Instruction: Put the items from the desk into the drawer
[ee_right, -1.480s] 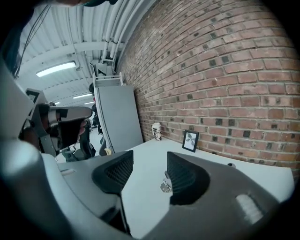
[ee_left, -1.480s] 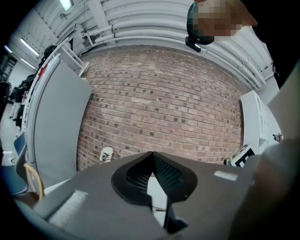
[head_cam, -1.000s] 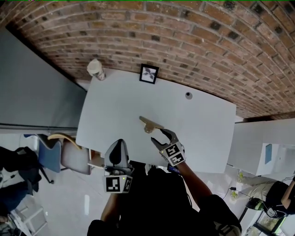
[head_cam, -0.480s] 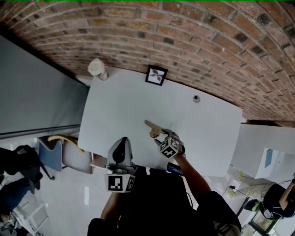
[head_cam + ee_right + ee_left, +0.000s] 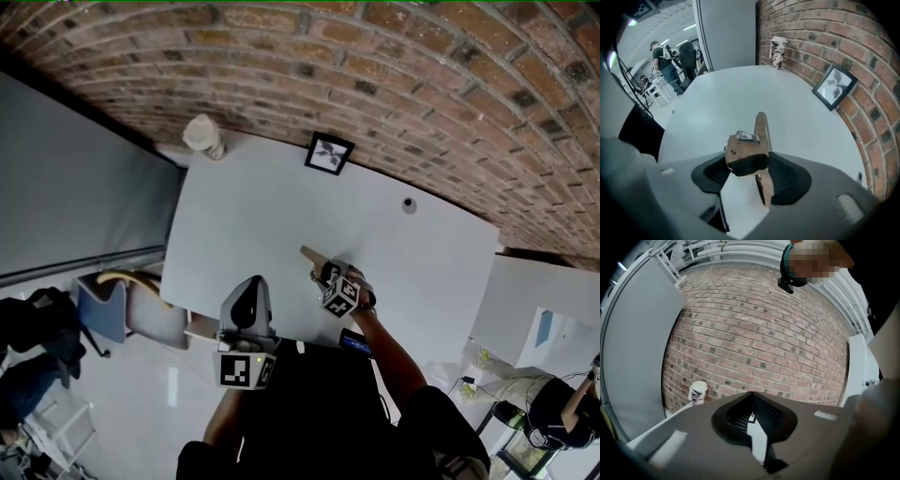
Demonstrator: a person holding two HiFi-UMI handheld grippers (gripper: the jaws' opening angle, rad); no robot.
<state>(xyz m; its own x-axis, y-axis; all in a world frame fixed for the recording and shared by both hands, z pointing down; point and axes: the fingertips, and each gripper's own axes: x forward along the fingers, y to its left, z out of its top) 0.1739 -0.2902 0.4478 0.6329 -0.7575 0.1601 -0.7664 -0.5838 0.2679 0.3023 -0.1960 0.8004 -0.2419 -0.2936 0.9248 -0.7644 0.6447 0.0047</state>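
While steeply nose-down, right gripper (image 5: 747,164) just closing tight on brown object (image 5: 743,149); left gripper (image 5: 752,395) level, jaws together.

Bright even indoor light, faint shadows on the white desk (image 5: 244,216), heavy fisheye bending, dark vignetted corners

A white tabletop (image 5: 244,216) is backed by a red-brown brick wall (image 5: 375,84) lined with pale mortar, a white cup (image 5: 203,137) is printed in dark, a black frame (image 5: 329,154) is filled with a dark leafy motif on white, a metal item (image 5: 746,152) is seen shiny brownish-silver, and black-and-white square markers are borne by the left gripper (image 5: 251,283).
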